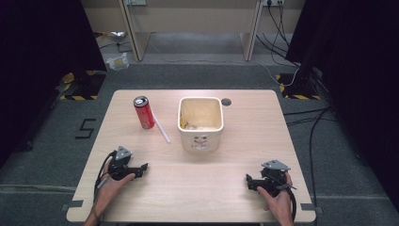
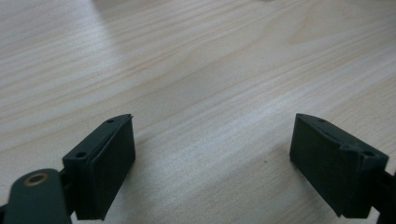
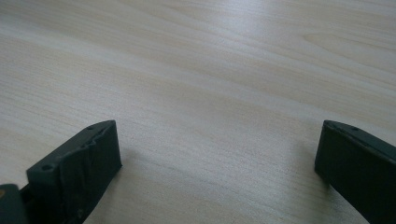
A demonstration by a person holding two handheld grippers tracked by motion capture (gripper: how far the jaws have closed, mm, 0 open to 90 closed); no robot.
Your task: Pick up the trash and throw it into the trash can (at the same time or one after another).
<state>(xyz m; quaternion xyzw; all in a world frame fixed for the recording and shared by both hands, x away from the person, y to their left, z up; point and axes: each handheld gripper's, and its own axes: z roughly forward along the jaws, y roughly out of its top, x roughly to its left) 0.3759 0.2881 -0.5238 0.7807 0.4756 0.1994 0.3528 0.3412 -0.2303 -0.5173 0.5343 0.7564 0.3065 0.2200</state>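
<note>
The left gripper (image 1: 141, 168) is showing as a compact black body topped by a grey three-cornered plate, with a black cable trailing back along the bare, sleeveless forearm, and the right gripper (image 1: 250, 181) is wearing the same grey plate and black cable. In the left gripper view, the left gripper (image 2: 212, 163) is presenting two matte black blocky jaws with small round screw holes on their upper faces and a brass-coloured ring set in a dark tab at the lower left. In the right gripper view, the right gripper (image 3: 217, 170) is displaying matching black wedge-shaped jaws with the same small holes.
</note>
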